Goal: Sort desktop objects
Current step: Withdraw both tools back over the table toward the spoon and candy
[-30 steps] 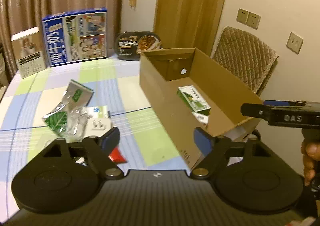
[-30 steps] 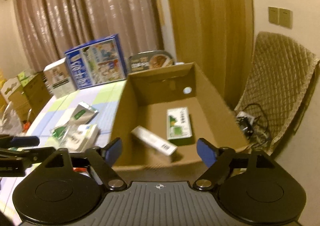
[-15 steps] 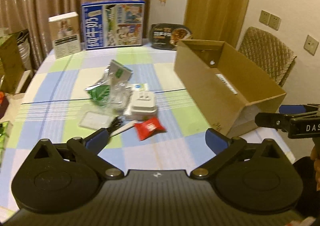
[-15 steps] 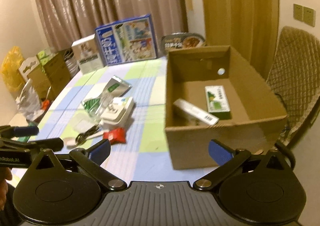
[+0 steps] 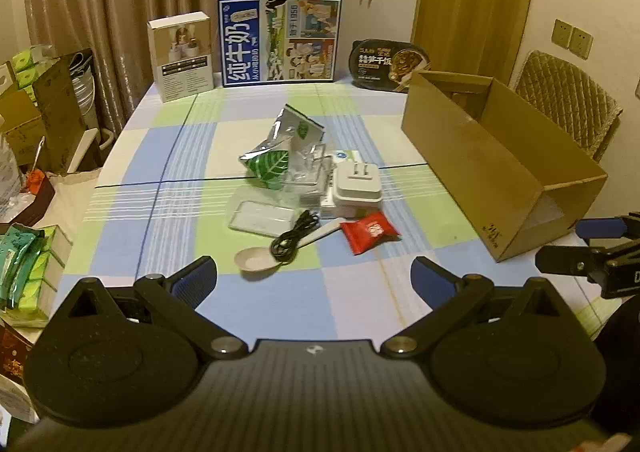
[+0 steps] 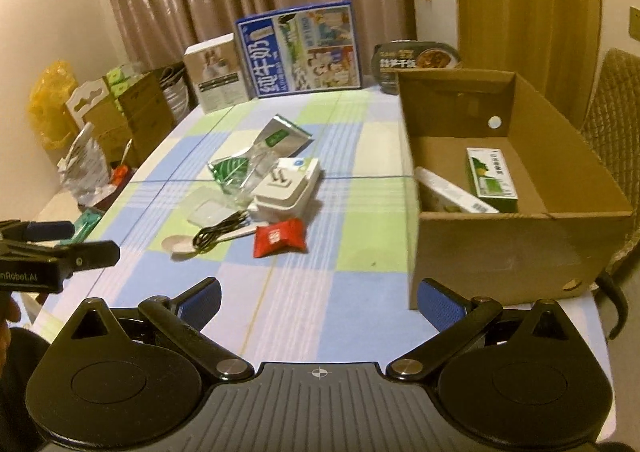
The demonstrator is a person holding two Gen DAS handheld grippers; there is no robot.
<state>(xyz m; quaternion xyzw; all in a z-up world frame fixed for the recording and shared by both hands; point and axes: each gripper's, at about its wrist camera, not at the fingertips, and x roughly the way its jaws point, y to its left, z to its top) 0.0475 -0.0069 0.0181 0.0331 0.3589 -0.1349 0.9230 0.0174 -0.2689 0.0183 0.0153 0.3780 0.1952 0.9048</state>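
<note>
Through the left wrist camera, I am holding my left hand-held gripper (image 5: 314, 272) released, its blue fingertips (image 5: 196, 276) spread wide with nothing between them, hovering above the near edge of the tabletop (image 5: 168, 156). I am taking the carton (image 5: 496, 172) as my landmark: it is sitting at the right side of the tabletop, open at the top. Left of the carton a cluster of things is lying in the middle of the checked cloth. The red packet (image 5: 370, 232) is nearest the carton; just left of it the spoon (image 5: 260, 260) is lying with the black cable (image 5: 294, 238) coiled over its handle. Behind the packet the white charger (image 5: 356, 184) is resting on a flat white box, and further left the foil pouches (image 5: 280, 156) are piled together, with a clear plastic case (image 5: 262, 214) in front of them. My right hand-held gripper (image 5: 592, 248) is showing at the right edge, in front of the carton.

Through the right wrist camera, I am keeping nothing in my right hand-held gripper (image 6: 319, 300); its fingers are parted and empty, pointing at the carton's (image 6: 520, 248) near left corner. Inside the carton a green box (image 6: 490, 178) is lying on the floor, and a long white box (image 6: 452, 192) is leaning just left of it. The red packet (image 6: 280, 238) is lying left of the carton, apart from it.
</note>
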